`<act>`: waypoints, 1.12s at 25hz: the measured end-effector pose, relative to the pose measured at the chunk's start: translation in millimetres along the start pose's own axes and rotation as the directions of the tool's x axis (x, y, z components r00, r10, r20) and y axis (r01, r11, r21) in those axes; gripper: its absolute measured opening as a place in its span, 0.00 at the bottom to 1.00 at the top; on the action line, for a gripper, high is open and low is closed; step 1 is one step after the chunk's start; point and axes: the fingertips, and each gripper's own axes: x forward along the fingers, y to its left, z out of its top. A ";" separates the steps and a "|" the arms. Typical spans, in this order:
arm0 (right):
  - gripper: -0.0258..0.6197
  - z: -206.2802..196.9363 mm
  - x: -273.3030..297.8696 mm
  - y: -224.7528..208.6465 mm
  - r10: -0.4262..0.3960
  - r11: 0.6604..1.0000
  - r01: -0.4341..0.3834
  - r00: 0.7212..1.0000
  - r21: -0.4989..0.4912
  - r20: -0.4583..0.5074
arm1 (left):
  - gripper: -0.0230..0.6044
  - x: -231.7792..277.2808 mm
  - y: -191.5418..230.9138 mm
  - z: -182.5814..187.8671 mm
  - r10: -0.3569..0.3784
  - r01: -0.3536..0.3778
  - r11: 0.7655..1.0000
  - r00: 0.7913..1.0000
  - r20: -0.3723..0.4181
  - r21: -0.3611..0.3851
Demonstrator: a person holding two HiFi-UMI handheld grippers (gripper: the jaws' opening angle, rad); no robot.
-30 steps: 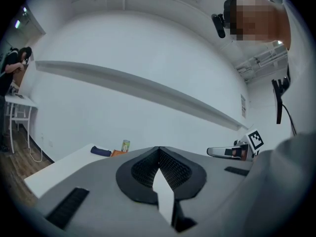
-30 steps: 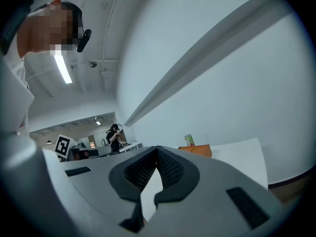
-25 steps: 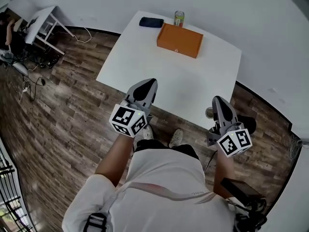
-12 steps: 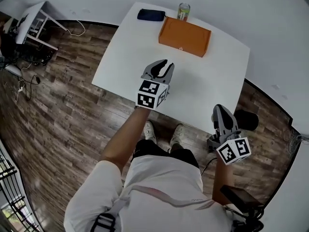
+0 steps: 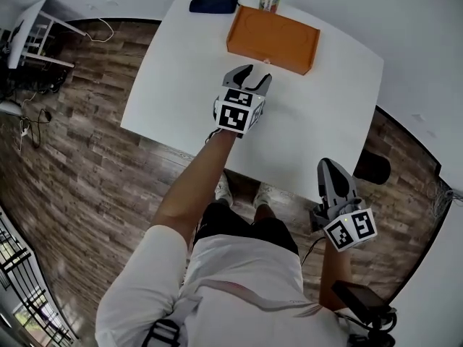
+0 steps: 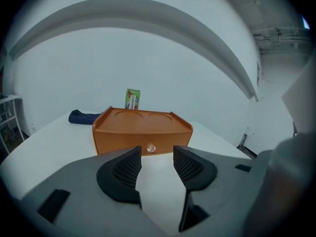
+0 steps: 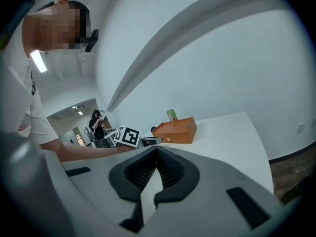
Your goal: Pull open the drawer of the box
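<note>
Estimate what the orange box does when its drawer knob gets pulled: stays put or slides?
Likely slides some: the orange box sits loose on a smooth white table, no clamp visible. Looks rigid and low, so tipping or flexing seems unlikely. Its knob is small and rounded, possibly slippery to pinch.

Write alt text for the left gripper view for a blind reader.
The left tongs, jaws apart after just opening and with nothing between them, point at the small clear knob on the front of an orange box on a white table. A green can and a dark blue pouch sit behind it.
</note>
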 end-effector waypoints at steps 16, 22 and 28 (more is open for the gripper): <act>0.04 -28.8 17.9 -31.3 -0.023 0.998 0.026 0.998 0.061 -0.058 | 0.37 63.1 12.8 -11.9 0.034 -0.038 0.998 0.996 -0.088 -0.046; 0.04 -29.4 19.0 -35.4 -0.027 0.997 0.031 0.998 0.077 -0.059 | 0.23 62.8 16.6 -10.1 0.045 -0.053 0.996 0.993 -0.107 -0.075; 0.04 -32.5 19.5 -35.6 -0.026 0.996 0.031 0.998 0.086 -0.064 | 0.18 63.8 15.6 -12.8 0.047 -0.058 0.995 0.991 -0.128 -0.078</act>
